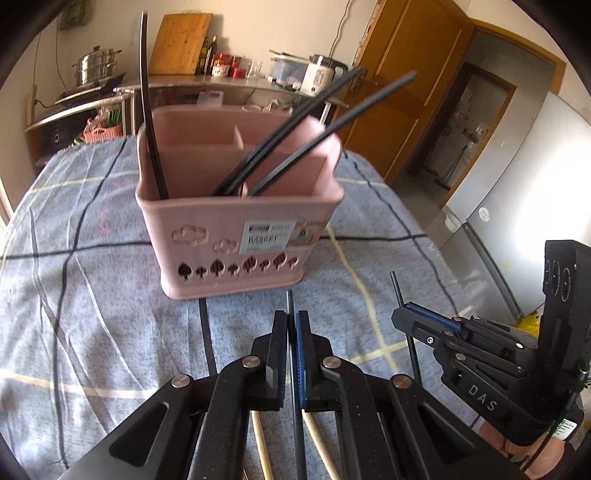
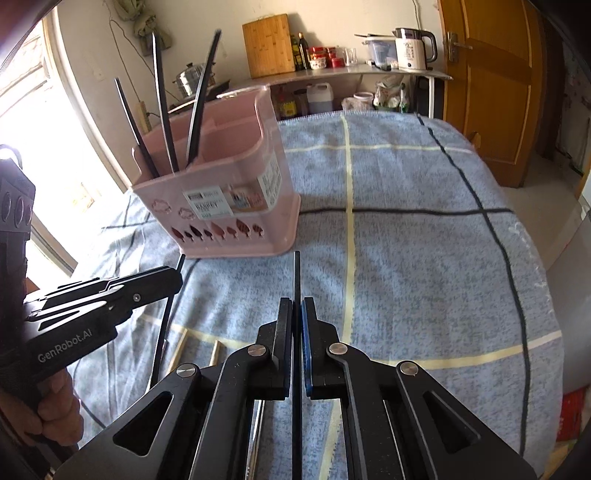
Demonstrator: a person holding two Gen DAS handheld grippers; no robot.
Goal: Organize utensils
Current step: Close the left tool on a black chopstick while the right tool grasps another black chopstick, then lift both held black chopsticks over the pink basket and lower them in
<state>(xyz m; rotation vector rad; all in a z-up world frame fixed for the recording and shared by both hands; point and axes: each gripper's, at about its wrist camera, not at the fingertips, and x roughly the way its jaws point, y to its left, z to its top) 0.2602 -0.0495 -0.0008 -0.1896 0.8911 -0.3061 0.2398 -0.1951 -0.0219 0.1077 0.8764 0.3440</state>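
On the blanket [image 2: 424, 258], one basket [image 1: 236, 221] holds three black chopsticks [image 1: 151, 122].

Cream walls [image 2: 229, 14], brown wooden door [image 2: 491, 81] upper right, bright window [image 2: 22, 110] left, steel counter [image 2: 332, 74] behind.

Daylit room, bright overall. Window [image 2: 33, 122] left of pink basket [image 2: 221, 192] blown out to white glare in right wrist view. Soft shadow on blanket [image 1: 92, 295] left of basket in left wrist view. Fisheye bends door frames; dark vignette at corners. Basket slightly soft, chopsticks in it streaked.
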